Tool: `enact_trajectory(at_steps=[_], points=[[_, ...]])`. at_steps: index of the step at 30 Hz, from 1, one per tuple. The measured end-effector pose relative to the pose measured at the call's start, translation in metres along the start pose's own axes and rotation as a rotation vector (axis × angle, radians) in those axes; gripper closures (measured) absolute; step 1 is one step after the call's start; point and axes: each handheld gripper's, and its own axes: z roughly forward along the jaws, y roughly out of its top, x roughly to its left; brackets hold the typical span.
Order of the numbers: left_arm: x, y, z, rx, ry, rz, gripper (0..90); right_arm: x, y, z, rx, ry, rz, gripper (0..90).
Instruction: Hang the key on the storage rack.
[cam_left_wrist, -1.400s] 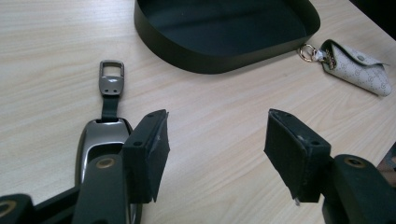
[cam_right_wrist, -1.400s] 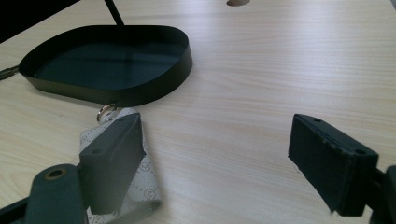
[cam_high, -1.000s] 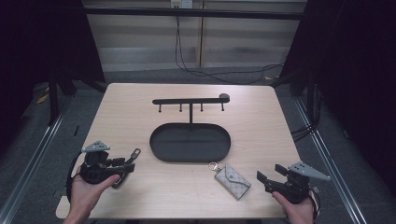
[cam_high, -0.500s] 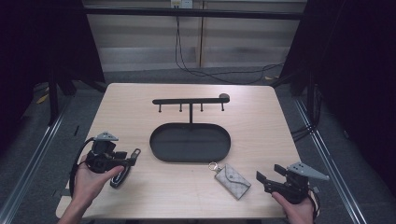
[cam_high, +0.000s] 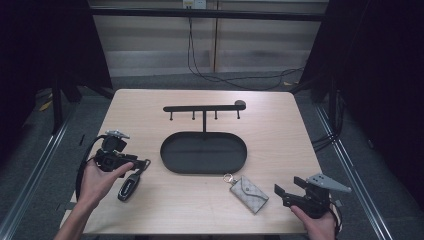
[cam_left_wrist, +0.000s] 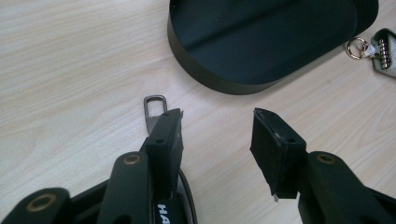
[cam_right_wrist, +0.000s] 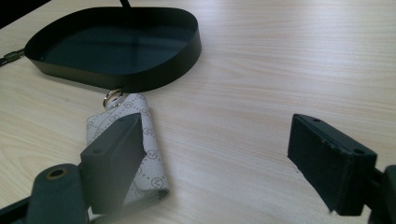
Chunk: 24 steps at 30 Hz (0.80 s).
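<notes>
Landmark for all places: the black oval tray (cam_high: 203, 152) at the middle of the worktop (cam_high: 280, 125), its long axis running left to right.

Left gripper (cam_high: 142, 163): held in the person's left hand, well left of the tray, pointing toward the tray's left end. Its jaws have just been closing and stand part-way apart with bare worktop between the pads; nothing is grasped. In the left gripper view the gripper (cam_left_wrist: 217, 137) has its left jaw above the strap clasp (cam_left_wrist: 154, 106) of the car key.

Car key fob (cam_high: 129, 188): black, flat on the worktop, left of the tray and nearer the person, just below the left gripper's jaws. Long axis slanted, the fob body toward the person and the strap end toward the tray.

Hook rail (cam_high: 204, 108): black bar on a post rising from the tray's far rim, parallel to the tray's long axis, small pegs hanging beneath.

Key pouch (cam_high: 249, 193): pale patterned fabric, flat, just off the tray's near right rim. Long axis slanted, its metal ring (cam_high: 229, 177) pointing to the tray.

Right gripper (cam_high: 278, 194): held in the right hand, right of the pouch, pointing at it, jaws released wide, nothing between them.
</notes>
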Motion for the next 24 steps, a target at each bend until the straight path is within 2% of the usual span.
enact_trajectory(at_steps=[2, 4, 6, 8, 13, 15, 24], points=[[0.000, 0.003, 0.002, 0.025, 0.001, 0.007, 55.1, 0.000, 0.000, 0.000, 0.000, 0.001, 0.000, 18.1], [0.000, 0.006, 0.005, 0.075, 0.016, 0.036, 56.4, 0.000, 0.000, 0.000, 0.000, 0.000, -0.001, 18.1], [-0.001, 0.009, 0.008, 0.095, 0.042, 0.033, 56.3, 0.000, 0.000, 0.000, 0.000, 0.000, -0.001, 18.1], [-0.001, 0.012, 0.011, 0.131, 0.043, 0.039, 56.0, 0.000, 0.000, 0.000, 0.002, 0.001, 0.001, 18.1], [0.001, 0.020, 0.020, 0.193, 0.059, 0.028, 55.9, 0.000, 0.000, 0.000, 0.005, -0.002, -0.002, 18.1], [0.002, 0.024, 0.024, 0.229, 0.069, 0.049, 56.0, 0.000, 0.000, 0.001, 0.010, -0.002, -0.003, 18.1], [0.010, 0.036, 0.035, 0.302, 0.072, 0.016, 58.0, 0.000, 0.000, 0.001, 0.015, -0.001, -0.007, 18.1]])
